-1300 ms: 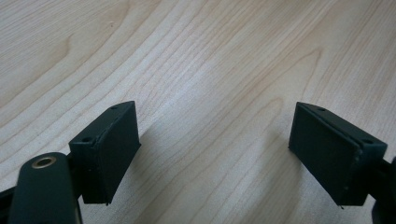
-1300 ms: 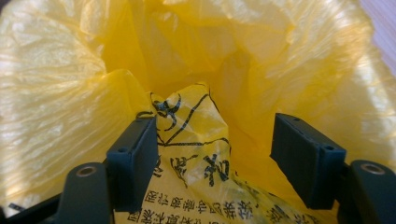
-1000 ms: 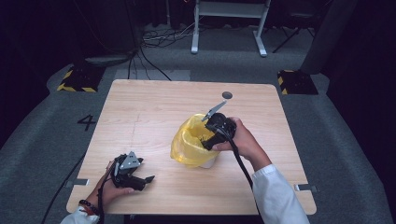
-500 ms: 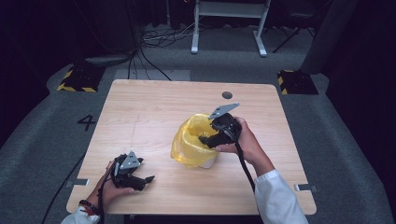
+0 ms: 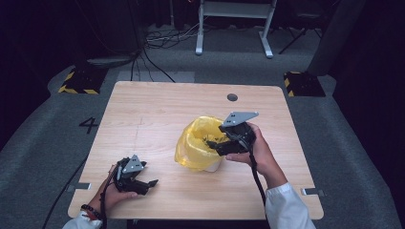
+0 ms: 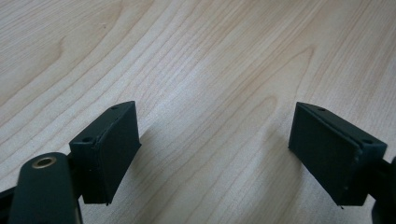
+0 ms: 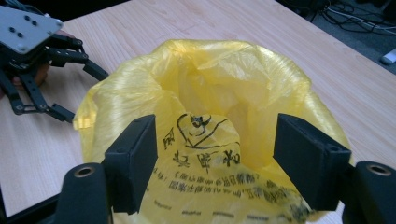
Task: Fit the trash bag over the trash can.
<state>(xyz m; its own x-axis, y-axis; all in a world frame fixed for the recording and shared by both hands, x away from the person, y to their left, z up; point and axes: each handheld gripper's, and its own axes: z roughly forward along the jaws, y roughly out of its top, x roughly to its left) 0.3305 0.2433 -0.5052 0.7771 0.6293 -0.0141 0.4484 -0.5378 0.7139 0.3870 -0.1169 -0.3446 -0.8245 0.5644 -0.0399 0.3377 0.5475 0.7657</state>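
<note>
yellow bag [image 5: 198, 148]: base hidden; right claw [image 7: 215, 154] agape above mouth, left claw [image 6: 215, 144] agape on table [image 5: 157, 109].

The bag [image 7: 210, 154] right between the right gripper [image 7: 215, 163] jaws was thin yellow plastic, crinkly and a bit glossy where light hit the folds, with black print on it. Jaw pads looked like matt black plastic or rubber, smooth-faced. Under the left gripper [image 6: 215, 149] the table [image 6: 196, 60] was pale wood with a clear grain, satin finish, not shiny. The plate on top of that gripper, farther off past the bag, was flat grey metal, dull.
</note>
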